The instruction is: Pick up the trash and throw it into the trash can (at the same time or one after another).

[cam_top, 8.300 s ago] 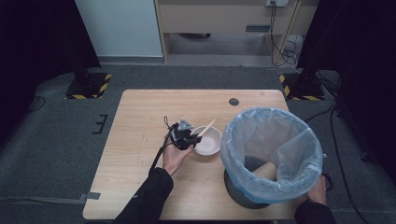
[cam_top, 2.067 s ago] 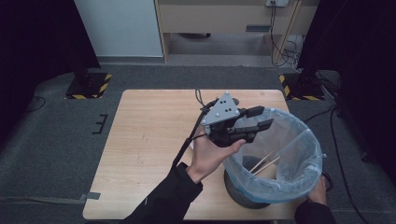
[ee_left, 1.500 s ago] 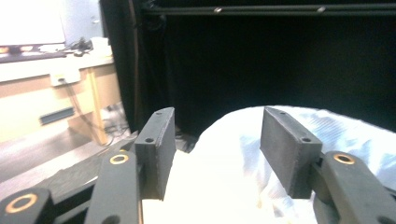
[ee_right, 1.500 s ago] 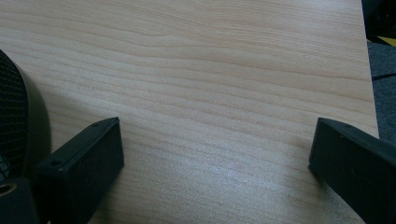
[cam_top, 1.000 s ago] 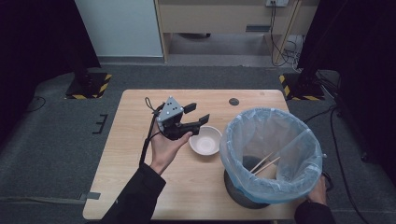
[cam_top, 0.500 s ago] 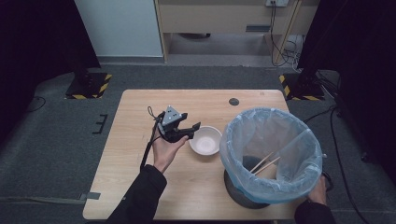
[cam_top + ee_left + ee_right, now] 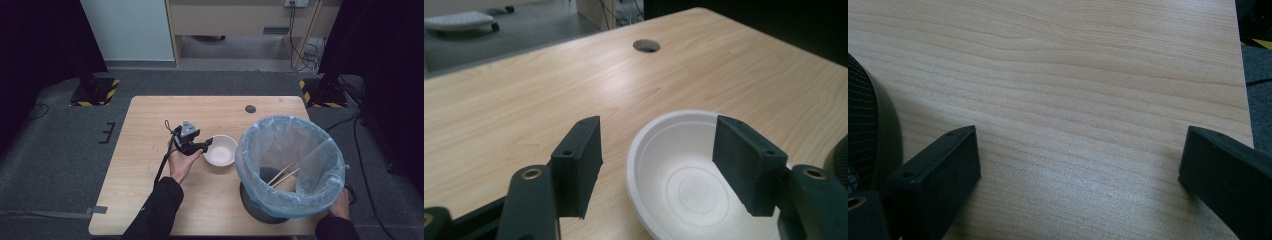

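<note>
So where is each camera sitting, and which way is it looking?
High view: sits above the person's side, looking forward and down on the table; shows both forearms, the left gripper beside the white bowl, and the lined bin.
Left gripper view: rides the left gripper, looking along its open jaws at the bowl, one jaw over it, one outside its rim.
Right gripper view: rides the right gripper, looking low across bare tabletop between its open jaws.
Shared: the high and left gripper views both show the bowl.

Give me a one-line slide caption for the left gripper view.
Open left tongs straddle the near rim of an empty white bowl on the wooden table.
</note>
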